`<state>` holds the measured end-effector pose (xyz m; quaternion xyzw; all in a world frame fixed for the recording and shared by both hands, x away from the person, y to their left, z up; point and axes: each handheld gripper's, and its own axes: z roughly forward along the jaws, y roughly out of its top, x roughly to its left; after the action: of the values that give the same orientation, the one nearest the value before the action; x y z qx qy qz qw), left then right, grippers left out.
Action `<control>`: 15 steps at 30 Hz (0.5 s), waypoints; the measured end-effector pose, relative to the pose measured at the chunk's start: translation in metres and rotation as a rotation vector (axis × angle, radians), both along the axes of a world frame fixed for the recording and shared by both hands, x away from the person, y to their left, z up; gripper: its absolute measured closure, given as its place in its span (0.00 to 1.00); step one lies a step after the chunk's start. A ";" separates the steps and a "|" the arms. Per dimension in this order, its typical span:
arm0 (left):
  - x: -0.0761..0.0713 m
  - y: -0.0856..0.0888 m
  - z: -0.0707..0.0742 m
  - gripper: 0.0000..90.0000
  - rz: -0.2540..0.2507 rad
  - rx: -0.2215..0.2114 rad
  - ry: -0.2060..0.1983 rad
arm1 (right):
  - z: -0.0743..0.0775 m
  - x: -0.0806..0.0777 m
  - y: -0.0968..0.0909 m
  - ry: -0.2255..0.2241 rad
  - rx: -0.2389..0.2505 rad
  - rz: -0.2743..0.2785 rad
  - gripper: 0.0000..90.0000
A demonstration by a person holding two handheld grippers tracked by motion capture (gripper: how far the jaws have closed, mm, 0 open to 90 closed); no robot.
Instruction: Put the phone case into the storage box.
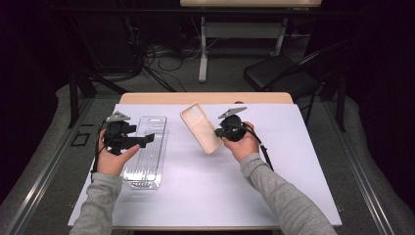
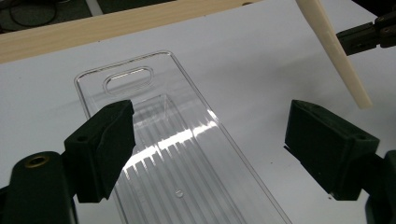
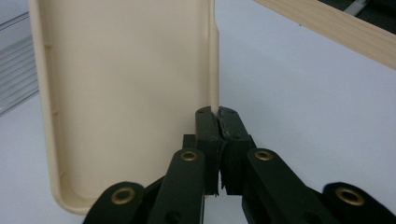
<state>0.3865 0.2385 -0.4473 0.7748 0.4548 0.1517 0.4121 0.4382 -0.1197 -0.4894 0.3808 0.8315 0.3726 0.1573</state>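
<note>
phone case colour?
Cream-beige phone case, plain, no pattern; clearest in the right gripper view.

We note wooden table (image 1: 147,98), white sheet (image 1: 205,196) covering it; clear plastic tray (image 1: 147,156) flat on sheet.

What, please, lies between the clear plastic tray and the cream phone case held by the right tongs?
Only bare white table cover: in the high view, nothing lies between the clear tray and the phone case, which the right tongs pinch by its edge.
</note>
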 end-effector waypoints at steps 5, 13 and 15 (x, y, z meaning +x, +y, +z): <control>-0.001 -0.004 0.001 0.18 -0.011 0.004 0.001 | -0.001 -0.009 -0.003 -0.007 0.030 -0.024 0.98; -0.004 -0.009 0.003 0.18 -0.021 -0.004 -0.008 | 0.000 -0.023 -0.012 -0.037 0.061 -0.084 0.98; -0.005 -0.011 0.004 0.18 -0.028 -0.006 -0.011 | 0.000 -0.027 -0.015 -0.043 0.076 -0.090 0.98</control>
<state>0.3819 0.2277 -0.4437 0.7790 0.4422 0.1486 0.4190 0.4114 -0.1344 -0.4896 0.4151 0.7953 0.4046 0.1773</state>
